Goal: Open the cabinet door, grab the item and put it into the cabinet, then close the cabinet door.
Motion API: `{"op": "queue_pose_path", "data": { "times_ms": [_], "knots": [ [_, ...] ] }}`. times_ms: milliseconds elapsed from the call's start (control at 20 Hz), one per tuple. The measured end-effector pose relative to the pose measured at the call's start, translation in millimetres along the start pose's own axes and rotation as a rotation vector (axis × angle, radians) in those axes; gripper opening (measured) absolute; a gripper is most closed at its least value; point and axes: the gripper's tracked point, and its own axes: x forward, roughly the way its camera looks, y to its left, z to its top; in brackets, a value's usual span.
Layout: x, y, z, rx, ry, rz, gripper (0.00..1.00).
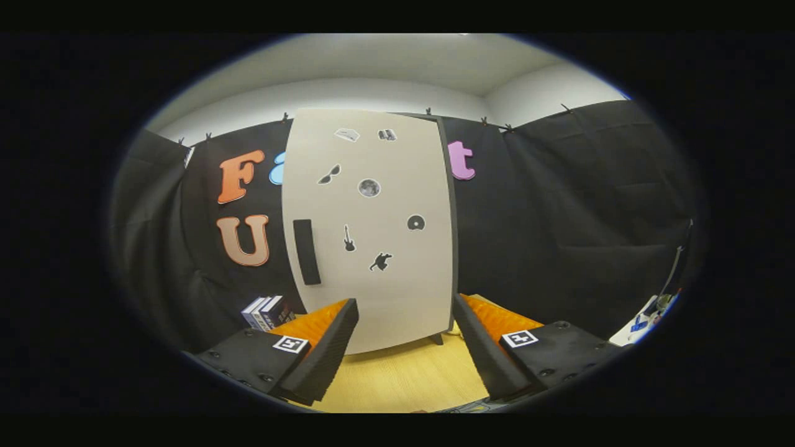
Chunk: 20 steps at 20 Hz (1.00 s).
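Note:
A tall pale cabinet [372, 230] stands straight ahead on the wooden tabletop [404, 375], its door shut and dotted with small dark stickers. A black vertical handle [306, 251] sits near the door's left edge. My gripper [405, 316] is open, fingers spread wide with nothing between them, a short way in front of the cabinet's lower part. A small stack of dark and white books [268, 311] lies to the left of the cabinet base, just beyond my left finger [323, 347].
Black cloth walls close in the booth behind and on both sides of the cabinet. Some small clutter [649, 316] lies at the far right by the cloth. Bare wooden surface stretches between my fingers up to the cabinet's foot [437, 339].

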Motion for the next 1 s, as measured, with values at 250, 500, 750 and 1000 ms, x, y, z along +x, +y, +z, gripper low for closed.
{"op": "queue_pose_path", "data": {
  "times_ms": [250, 500, 750, 1000],
  "knots": [
    [-2.7, 0.7, -1.1, -0.003, 0.001, -0.002, 0.98],
    [-4.7, 2.2, -2.4, -0.006, 0.003, -0.002, 0.98],
    [-9.3, 0.2, -3.9, -0.006, 0.009, -0.006, 0.98],
    [-13.2, -3.2, -3.4, -0.006, 0.005, -0.012, 0.98]
  ]
}}
